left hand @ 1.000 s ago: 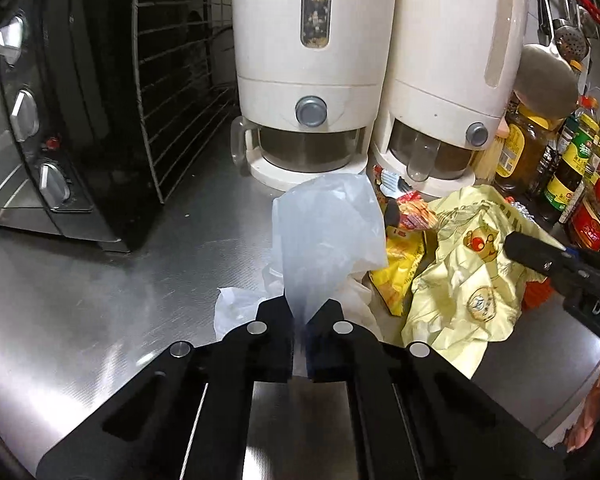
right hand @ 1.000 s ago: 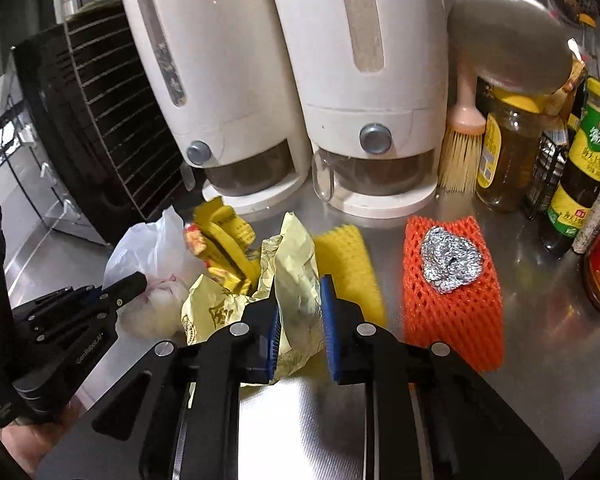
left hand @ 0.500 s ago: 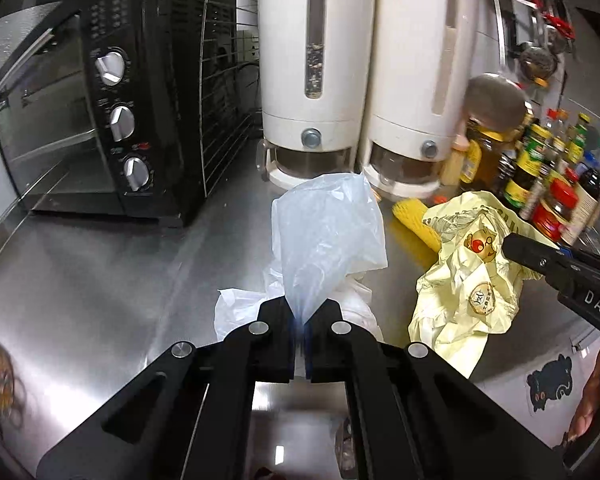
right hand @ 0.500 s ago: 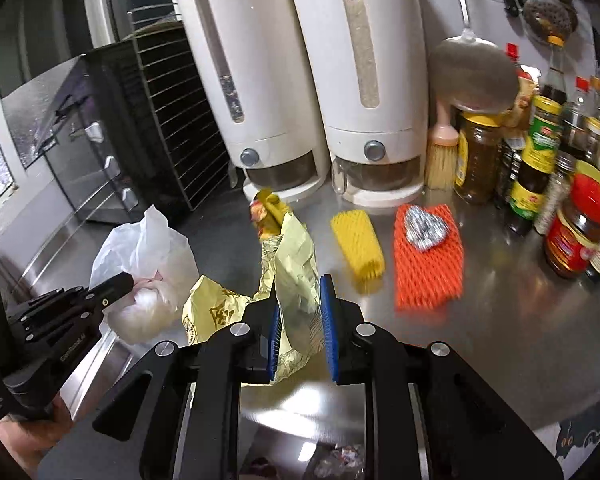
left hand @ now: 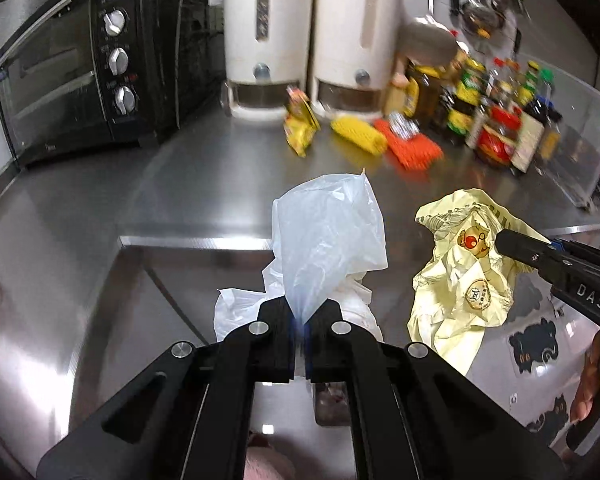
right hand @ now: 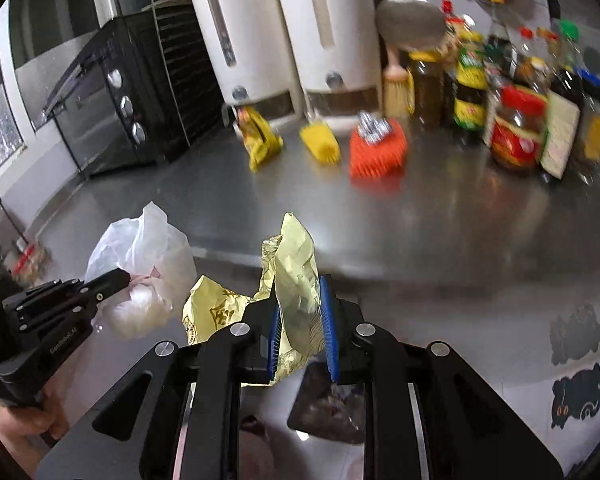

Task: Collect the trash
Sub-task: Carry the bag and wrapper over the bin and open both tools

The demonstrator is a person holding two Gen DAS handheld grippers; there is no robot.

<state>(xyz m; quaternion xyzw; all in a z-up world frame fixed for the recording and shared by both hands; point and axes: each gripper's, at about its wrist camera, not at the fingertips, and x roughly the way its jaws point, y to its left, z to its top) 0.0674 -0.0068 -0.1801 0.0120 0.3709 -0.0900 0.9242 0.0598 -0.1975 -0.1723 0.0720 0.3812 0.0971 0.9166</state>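
Past the counter's front edge, the left gripper (left hand: pixel 299 330) pinches the neck of a clear bag (left hand: pixel 328 236), its jaws clamped tight on the plastic, with white crumpled plastic bunched under it. Just beside it, the right gripper (right hand: pixel 300 340) holds a crumpled yellow wrapper (right hand: pixel 296 276) between blue pads (right hand: pixel 327 336), jaws narrow around the paper. Both loads hang in the air off the steel counter (left hand: pixel 204 184). More litter lies on the counter near the back: a yellow snack packet (left hand: pixel 298 130), a yellow foam net (left hand: pixel 358 136) and an orange foam net (left hand: pixel 410 148) with a foil ball (left hand: pixel 402 126) on top, all in a row before two white dispensers (left hand: pixel 300 32). A black oven (left hand: pixel 80 64) stands at the left, with a wire rack leaning on its side. Sauce bottles and jars (left hand: pixel 496 120) crowd the right, just beside the orange net, and a brush (right hand: pixel 396 88) stands by the right dispenser. A person's hand (right hand: pixel 24 416) grips the left tool's handle. Cat stickers (right hand: pixel 576 400) mark the cabinet front below.
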